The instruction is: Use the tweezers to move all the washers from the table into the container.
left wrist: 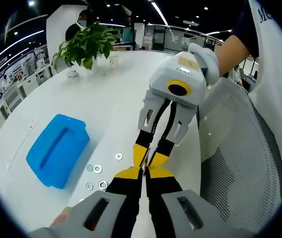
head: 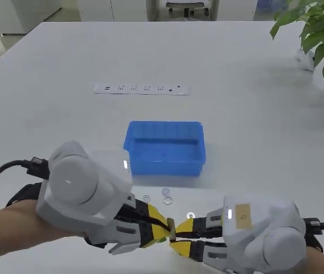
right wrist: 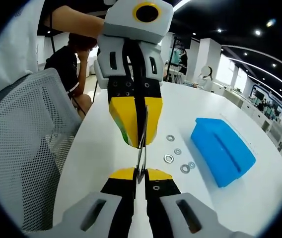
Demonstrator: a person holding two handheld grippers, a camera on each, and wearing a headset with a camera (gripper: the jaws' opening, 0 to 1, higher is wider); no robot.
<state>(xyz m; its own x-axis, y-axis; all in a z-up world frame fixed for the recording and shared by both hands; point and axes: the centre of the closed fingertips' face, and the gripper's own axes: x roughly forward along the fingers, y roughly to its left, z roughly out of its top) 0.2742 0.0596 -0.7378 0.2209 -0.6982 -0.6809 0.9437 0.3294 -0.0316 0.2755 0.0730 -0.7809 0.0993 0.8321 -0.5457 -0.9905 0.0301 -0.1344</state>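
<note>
Thin metal tweezers (right wrist: pixel 142 144) run between my two grippers, which face each other tip to tip at the near table edge. My right gripper (right wrist: pixel 139 174) is shut on one end of them. My left gripper (left wrist: pixel 144 172) is shut on the other end (left wrist: pixel 145 159). In the head view the left gripper (head: pixel 164 227) and right gripper (head: pixel 177 234) meet just in front of several small washers (head: pixel 167 200) lying on the white table. The blue container (head: pixel 165 148) stands open and upright behind the washers (left wrist: pixel 97 169), (right wrist: pixel 169 158).
A white power strip (head: pixel 142 89) lies beyond the container. A potted plant (head: pixel 317 35) stands at the far right. A grey mesh chair (left wrist: pixel 230 148) sits at the near table edge, and a person (right wrist: pixel 74 54) sits in the background.
</note>
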